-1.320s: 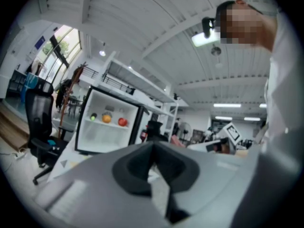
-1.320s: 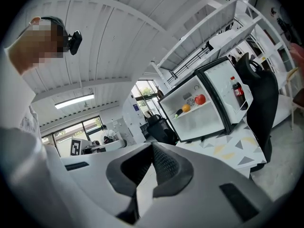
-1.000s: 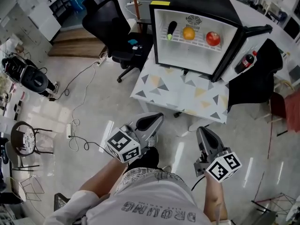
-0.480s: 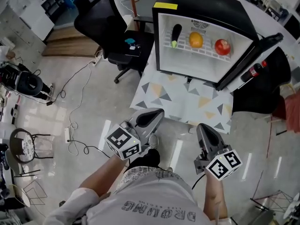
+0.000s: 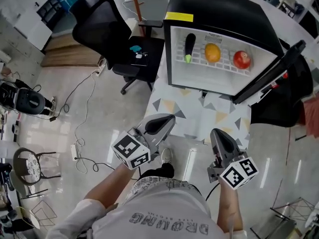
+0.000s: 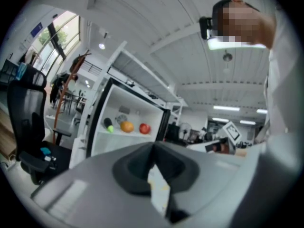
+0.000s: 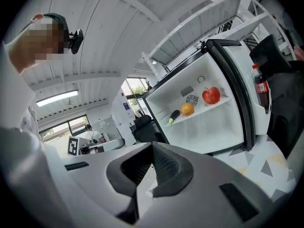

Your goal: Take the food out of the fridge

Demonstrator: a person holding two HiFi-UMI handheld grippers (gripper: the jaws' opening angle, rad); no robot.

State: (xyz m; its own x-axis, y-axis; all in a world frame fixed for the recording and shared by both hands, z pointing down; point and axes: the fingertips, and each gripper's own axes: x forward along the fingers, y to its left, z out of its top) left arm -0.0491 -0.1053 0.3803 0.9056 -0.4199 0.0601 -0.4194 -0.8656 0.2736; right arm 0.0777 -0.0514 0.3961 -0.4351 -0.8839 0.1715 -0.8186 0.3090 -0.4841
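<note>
Ceiling lights [image 6: 227, 108] beyond the fridge [image 6: 111, 141] escape head view.

A black office chair [image 5: 102, 29] is seen left of the triangle-patterned surface [image 5: 199, 118]; a cola bottle [image 7: 258, 87] is seen right

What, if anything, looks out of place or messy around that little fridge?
Nothing is spilled or damaged. The fridge stands on the table with its door wide open; the eggplant, orange and apple lie in a row on one shelf. Only the cables trailing over the floor look untidy.
</note>
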